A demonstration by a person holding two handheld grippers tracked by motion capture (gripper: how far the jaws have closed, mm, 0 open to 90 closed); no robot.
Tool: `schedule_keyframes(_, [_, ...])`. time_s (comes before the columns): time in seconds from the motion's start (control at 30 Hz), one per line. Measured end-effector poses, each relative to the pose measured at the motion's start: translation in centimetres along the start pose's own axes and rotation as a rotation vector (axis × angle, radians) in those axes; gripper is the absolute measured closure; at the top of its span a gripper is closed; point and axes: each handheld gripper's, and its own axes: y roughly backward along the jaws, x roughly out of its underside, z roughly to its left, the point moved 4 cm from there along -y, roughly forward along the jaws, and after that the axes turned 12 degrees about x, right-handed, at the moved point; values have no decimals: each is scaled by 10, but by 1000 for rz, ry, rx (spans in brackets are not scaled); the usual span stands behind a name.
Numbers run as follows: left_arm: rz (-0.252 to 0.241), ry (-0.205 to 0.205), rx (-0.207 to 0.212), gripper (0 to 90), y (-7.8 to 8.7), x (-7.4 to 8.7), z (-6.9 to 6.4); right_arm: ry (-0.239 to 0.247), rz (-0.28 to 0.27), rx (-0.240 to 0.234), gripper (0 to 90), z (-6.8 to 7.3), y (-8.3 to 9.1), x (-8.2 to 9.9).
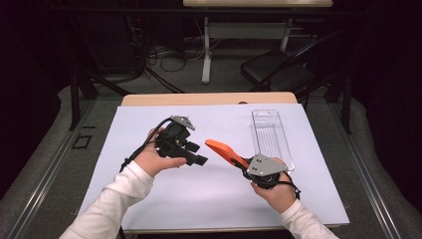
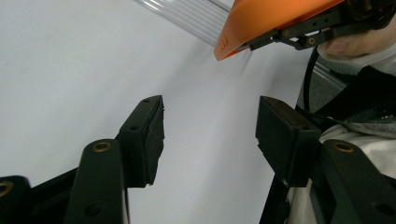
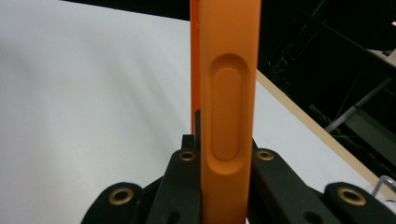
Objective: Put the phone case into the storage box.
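Note:
My right gripper (image 1: pixel 245 166) is shut on one end of a long orange plastic piece (image 1: pixel 222 150), which slants up and to the left above the white sheet. In the right gripper view the orange piece (image 3: pixel 229 93) stands upright, clamped at its base between the gripper's (image 3: pixel 226 148) two black jaws, and has an oval recess in its face. My left gripper (image 1: pixel 198 154) is held above the sheet just left of the orange tip, pointing right. In the left gripper view the gripper's (image 2: pixel 210 123) jaws stand apart with nothing between them, and the orange piece (image 2: pixel 266 23) hangs beyond them.
A clear ribbed plastic tray (image 1: pixel 271 137) lies on the white sheet (image 1: pixel 199 194) at the right, behind my right hand. The sheet covers a wooden table (image 1: pixel 209 98). A dark chair (image 1: pixel 278 69) and a desk frame stand on the floor beyond.

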Motion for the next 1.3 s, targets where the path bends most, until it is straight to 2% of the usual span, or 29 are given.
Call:
schedule_keyframes(0.13, [-29,0,-9,431,3,0,0,-29,-3,-9,876,0,-2,1])
schedule_keyframes(0.3, [-44,-46,-9,430,3,-1,-2,-23,-9,-19,875,1,-2,1])
schedule_keyframes(0.37, [-56,-78,-35,430,4,-2,-2,-23,-13,-25,875,1,-2,1])
schedule_keyframes(0.43, [-54,-86,-54,431,5,-3,-1,-23,-15,-32,875,2,-2,0])
schedule_keyframes(0.6, [-57,-114,-50,468,8,-3,-4,-24,-15,-35,875,3,-2,0])
schedule_keyframes(0.73, [-64,-173,-52,468,8,-4,-7,-27,-18,-40,875,3,-2,0])
schedule_keyframes(0.83, [-68,-197,-63,468,6,-5,-7,-24,-18,-51,875,4,-3,0])
schedule_keyframes(0.87, [-72,-209,-69,477,5,-6,-7,-23,-18,-53,875,5,-3,0])
schedule_keyframes(0.93, [-83,-227,-52,540,4,-7,-7,-23,-19,-57,875,5,-3,0])
schedule_keyframes(1.0, [-84,-242,-42,559,3,-7,-8,-26,-23,-59,874,6,-3,0])
schedule_keyframes(1.3, [-97,-226,-35,620,0,-8,-8,-27,-28,-61,874,6,-2,-1])
